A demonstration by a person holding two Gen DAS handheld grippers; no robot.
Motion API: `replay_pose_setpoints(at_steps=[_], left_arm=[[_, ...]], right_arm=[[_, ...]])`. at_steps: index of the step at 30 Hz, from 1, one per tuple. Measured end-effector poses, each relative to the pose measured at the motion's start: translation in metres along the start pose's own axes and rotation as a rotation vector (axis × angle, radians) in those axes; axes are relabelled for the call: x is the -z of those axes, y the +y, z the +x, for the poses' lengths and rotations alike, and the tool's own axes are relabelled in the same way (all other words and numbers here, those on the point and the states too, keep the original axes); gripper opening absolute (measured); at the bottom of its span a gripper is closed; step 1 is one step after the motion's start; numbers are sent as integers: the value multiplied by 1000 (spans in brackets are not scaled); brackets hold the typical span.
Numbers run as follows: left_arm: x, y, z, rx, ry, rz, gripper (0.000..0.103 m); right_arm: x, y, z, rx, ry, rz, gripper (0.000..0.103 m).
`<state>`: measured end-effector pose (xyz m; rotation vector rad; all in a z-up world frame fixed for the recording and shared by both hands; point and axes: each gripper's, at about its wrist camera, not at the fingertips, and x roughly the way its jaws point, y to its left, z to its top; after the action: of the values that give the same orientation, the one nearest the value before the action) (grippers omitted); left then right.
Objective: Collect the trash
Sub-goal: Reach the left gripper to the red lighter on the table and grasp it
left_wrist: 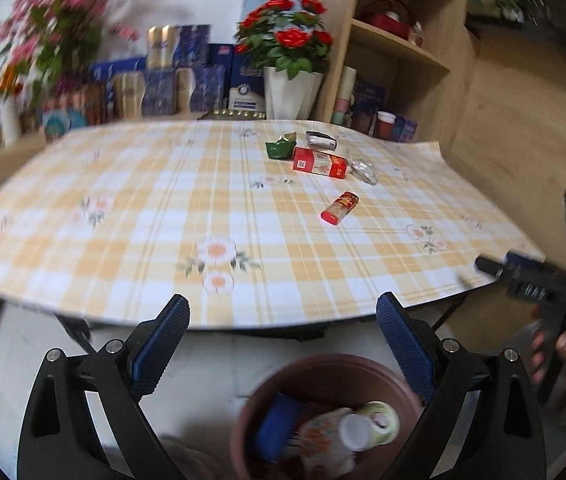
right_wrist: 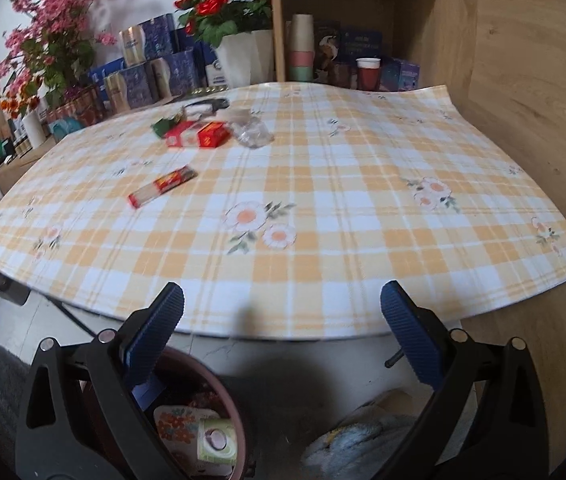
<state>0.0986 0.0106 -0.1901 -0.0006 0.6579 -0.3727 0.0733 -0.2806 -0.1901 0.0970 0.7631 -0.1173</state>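
Brown bin (left_wrist: 243, 420) cut off below, both tongs (left_wrist: 283, 344) (right_wrist: 281, 336) apart, empty, wrappers (left_wrist: 281, 146) blurred.

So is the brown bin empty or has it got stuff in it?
Not empty. The brown bin holds a green-topped bottle, a flowery wrapper and something blue.

Both wrist views low, facing table (left_wrist: 123, 200), sharing bin (right_wrist: 219, 392)

trash cluster (left_wrist: 319, 156) on table, bin (left_wrist: 323, 368) w/ bottles
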Motion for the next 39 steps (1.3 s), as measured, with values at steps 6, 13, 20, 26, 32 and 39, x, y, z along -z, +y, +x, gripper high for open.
replay_pose_setpoints(at_steps=[6, 13, 20, 26, 32, 39], left_arm=[[-34, -11, 35, 12, 45, 110, 92], [-77, -39, 100, 51, 108, 227, 85], [-104, -64, 173, 107, 195, 322, 70], [-105, -74, 213, 104, 276, 372, 52], [-104, -69, 225, 137, 286, 337, 48], [-106, -67, 229, 143, 281, 338, 57]], right_arm=[[-24, -12, 10, -6, -3, -12, 97], [-52, -22, 27, -18, -12, -38, 97], [-68, -30, 44, -52, -8, -31, 97], [-80, -31, 61, -80, 16, -32, 97], [-92, -26, 77, -98, 41, -50, 89], [-102, -23, 93, -115, 36, -35, 91]])
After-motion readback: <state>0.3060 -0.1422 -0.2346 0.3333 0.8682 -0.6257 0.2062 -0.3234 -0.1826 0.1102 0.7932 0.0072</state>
